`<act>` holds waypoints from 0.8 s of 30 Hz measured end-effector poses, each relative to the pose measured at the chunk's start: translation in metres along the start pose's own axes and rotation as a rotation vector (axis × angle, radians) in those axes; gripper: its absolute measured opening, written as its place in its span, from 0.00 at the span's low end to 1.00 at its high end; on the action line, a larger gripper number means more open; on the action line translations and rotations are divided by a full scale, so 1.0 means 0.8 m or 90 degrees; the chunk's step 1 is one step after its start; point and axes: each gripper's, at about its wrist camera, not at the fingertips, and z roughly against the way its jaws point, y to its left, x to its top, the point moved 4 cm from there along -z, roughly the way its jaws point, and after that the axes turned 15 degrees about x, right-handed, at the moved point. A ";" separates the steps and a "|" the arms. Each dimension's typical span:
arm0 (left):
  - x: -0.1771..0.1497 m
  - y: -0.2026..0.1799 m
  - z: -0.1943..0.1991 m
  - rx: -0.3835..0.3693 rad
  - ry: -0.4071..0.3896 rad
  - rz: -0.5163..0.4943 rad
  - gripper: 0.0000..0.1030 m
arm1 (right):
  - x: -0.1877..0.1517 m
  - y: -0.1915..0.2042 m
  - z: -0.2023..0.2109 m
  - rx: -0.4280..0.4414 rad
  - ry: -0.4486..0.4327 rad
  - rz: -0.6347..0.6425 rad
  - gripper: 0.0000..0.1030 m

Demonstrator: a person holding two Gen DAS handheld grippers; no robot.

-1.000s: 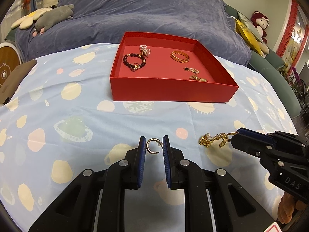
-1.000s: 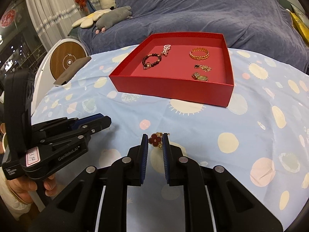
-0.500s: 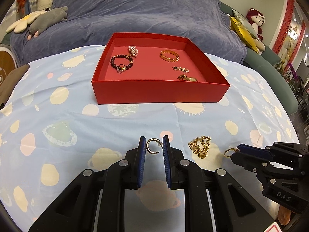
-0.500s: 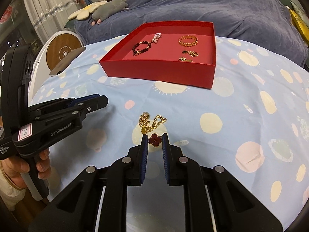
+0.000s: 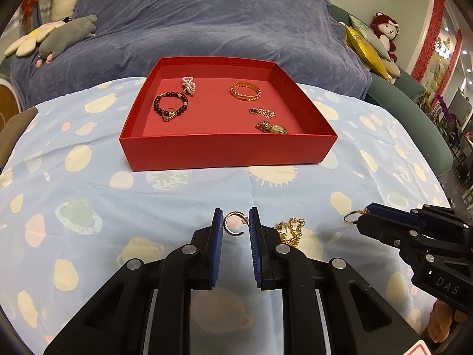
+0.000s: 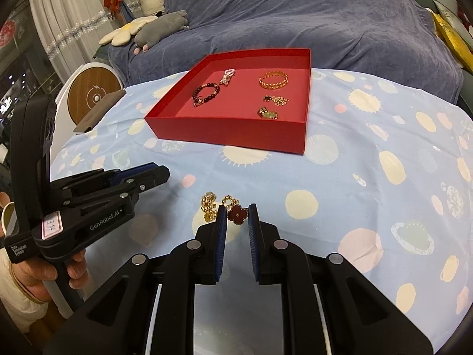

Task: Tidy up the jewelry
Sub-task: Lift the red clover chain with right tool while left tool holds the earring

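Observation:
My left gripper (image 5: 234, 227) is shut on a small gold open ring (image 5: 233, 227), held above the cloth. My right gripper (image 6: 237, 214) is shut on a ring with a red clover (image 6: 236, 214); from the left wrist view its gold band (image 5: 351, 217) sticks out of the tips. A gold chain (image 5: 291, 230) lies on the cloth between them, also in the right wrist view (image 6: 210, 204). The red box (image 5: 224, 149) ahead holds a dark bead bracelet (image 5: 170, 107), a pearl piece (image 5: 189, 85), a gold bangle (image 5: 245, 90) and a small gold watch (image 5: 272, 127).
The table wears a light blue spotted cloth (image 5: 88, 183). A blue-covered sofa (image 5: 207, 23) stands behind the box, with plush toys (image 5: 59, 37) at its left. A round white-and-wood device (image 6: 91, 94) and a brown pad stand off the table's left edge.
Both grippers have pulled back and up from the cloth with their rings. The gold chain has stayed on the cloth. The red box now looks farther off in the right wrist view.

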 end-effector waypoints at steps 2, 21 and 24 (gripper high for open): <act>0.003 -0.004 0.004 -0.004 -0.005 0.000 0.14 | 0.007 0.001 0.002 -0.001 -0.010 -0.002 0.14; 0.030 0.017 0.023 -0.006 -0.031 0.044 0.14 | 0.074 0.032 -0.011 0.016 -0.073 -0.005 0.14; 0.037 0.029 0.026 -0.003 -0.037 0.059 0.14 | 0.081 0.029 -0.017 0.014 -0.077 -0.011 0.14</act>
